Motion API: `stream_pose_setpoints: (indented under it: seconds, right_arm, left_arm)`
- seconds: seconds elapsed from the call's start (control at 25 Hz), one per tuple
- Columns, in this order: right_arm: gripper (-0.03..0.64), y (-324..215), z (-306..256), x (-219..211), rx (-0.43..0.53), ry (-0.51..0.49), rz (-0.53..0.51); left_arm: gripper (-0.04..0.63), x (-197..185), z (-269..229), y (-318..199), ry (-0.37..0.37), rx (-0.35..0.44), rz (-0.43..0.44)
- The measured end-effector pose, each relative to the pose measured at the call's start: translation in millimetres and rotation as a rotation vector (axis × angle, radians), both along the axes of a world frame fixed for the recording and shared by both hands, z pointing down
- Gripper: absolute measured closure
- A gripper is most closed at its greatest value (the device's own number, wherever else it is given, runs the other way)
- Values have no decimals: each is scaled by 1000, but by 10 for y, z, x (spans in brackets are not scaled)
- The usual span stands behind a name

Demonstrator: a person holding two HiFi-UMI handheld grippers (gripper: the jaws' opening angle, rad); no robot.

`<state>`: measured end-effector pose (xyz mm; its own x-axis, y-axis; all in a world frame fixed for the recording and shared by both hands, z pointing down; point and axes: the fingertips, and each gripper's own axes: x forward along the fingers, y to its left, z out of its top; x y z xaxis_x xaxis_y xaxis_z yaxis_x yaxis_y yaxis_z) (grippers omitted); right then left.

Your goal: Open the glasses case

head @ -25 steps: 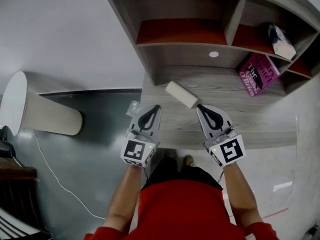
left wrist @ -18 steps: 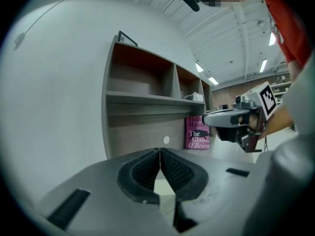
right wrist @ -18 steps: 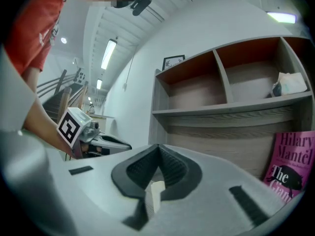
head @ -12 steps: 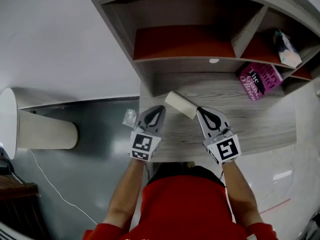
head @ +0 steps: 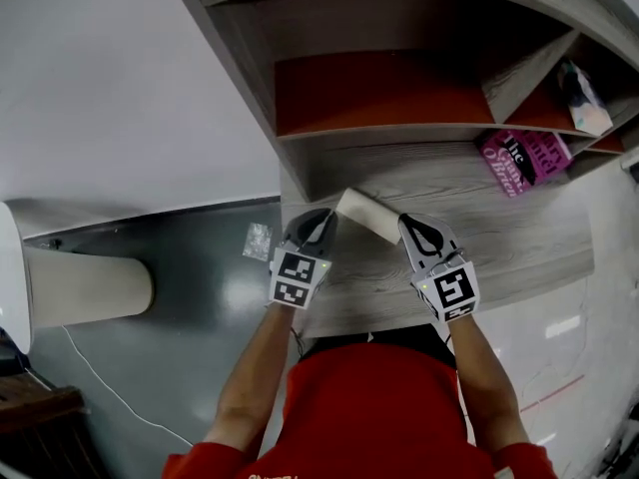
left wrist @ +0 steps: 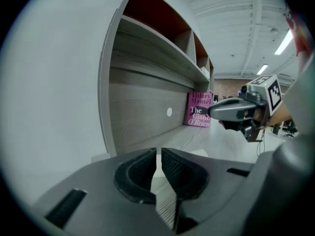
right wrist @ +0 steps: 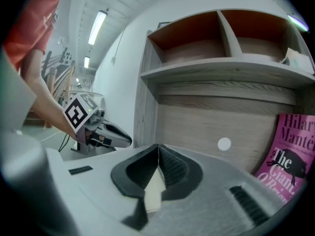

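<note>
A cream, oblong glasses case (head: pixel 367 215) lies closed on the grey wooden desk (head: pixel 499 238), slanted, in the head view. My left gripper (head: pixel 321 216) is shut and empty, its tip close to the case's left end. My right gripper (head: pixel 404 221) is shut and empty too, its tip by the case's right end. Whether either tip touches the case I cannot tell. In the left gripper view the jaws (left wrist: pixel 158 152) stand together, with the right gripper (left wrist: pixel 231 111) ahead. In the right gripper view the shut jaws (right wrist: pixel 157 147) show a pale strip of the case (right wrist: pixel 153 193) below them.
A shelf unit with red-backed compartments (head: pixel 379 88) rises behind the desk. A pink book (head: pixel 519 158) leans at the back right, and a packet (head: pixel 589 93) sits on a shelf above it. A pale cylinder (head: pixel 80 282) and a small clear wrapper (head: pixel 258 239) lie on the floor at left.
Both grippers have come down and forward toward the case, so their tips now flank its two ends. Both have stayed shut. The case has not moved.
</note>
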<state>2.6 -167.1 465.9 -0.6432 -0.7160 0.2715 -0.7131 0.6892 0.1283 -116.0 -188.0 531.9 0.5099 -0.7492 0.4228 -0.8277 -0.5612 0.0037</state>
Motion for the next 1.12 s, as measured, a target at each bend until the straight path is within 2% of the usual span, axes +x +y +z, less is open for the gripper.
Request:
stream_pose_setpoints:
  seconds: [0.16,0.28,0.6,1.12]
  right_arm:
    - [574,-56,214,-16,-53,37,-14]
    - [541,-87,328,-56,-91,55,-37]
    - [450,-57,778,-97,-191,150,-115]
    - [334,-48,1285,-60,-336,270,-160]
  left_arm:
    - [580,7,186,-43,-24,-66,17]
    - [521,46,314,-68,-33,-113,35]
    - [468,127,691,-143,-103,-233,95]
    - [454,158,881,-203,-171,-331,156]
